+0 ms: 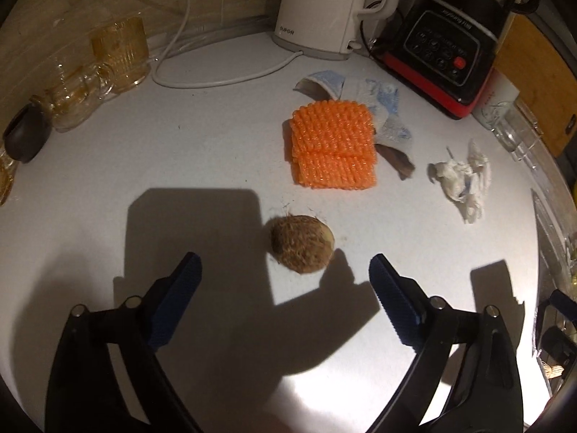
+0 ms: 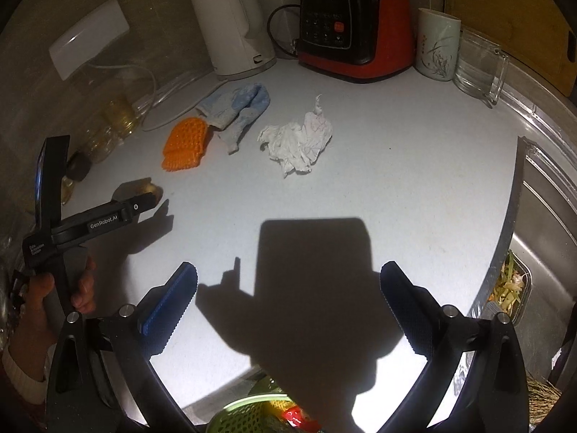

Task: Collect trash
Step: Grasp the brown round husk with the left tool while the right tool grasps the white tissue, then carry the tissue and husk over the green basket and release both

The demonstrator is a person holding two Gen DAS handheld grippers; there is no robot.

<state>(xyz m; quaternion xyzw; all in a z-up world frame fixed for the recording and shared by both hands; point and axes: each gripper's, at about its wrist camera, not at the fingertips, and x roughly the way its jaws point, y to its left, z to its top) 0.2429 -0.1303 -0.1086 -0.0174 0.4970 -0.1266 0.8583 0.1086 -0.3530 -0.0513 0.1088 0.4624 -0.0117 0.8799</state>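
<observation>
A brown, hairy lump (image 1: 301, 243) lies on the white counter (image 1: 180, 166), just ahead of my left gripper (image 1: 285, 263) and between its blue pads. The pads stand wide apart and do not touch it, so the gripper is open. Beyond the lump lie an orange foam net (image 1: 333, 144), a blue-and-white cloth (image 1: 387, 108) and a crumpled white tissue (image 1: 463, 180). In the right wrist view my right gripper (image 2: 288, 270) hangs open over bare counter, with the tissue (image 2: 297, 142) ahead. At the left a hand holds the left gripper (image 2: 148, 202), which partly hides the lump (image 2: 149, 189).
A white kettle (image 1: 324, 7), its cord and a red-and-black blender (image 1: 443, 43) stand along the back wall. Amber glassware (image 1: 119, 54) sits at the left. A mug (image 2: 436, 47), a glass jug (image 2: 479, 68) and a sink (image 2: 541, 216) are on the right. A green basket (image 2: 249, 415) shows below the counter edge.
</observation>
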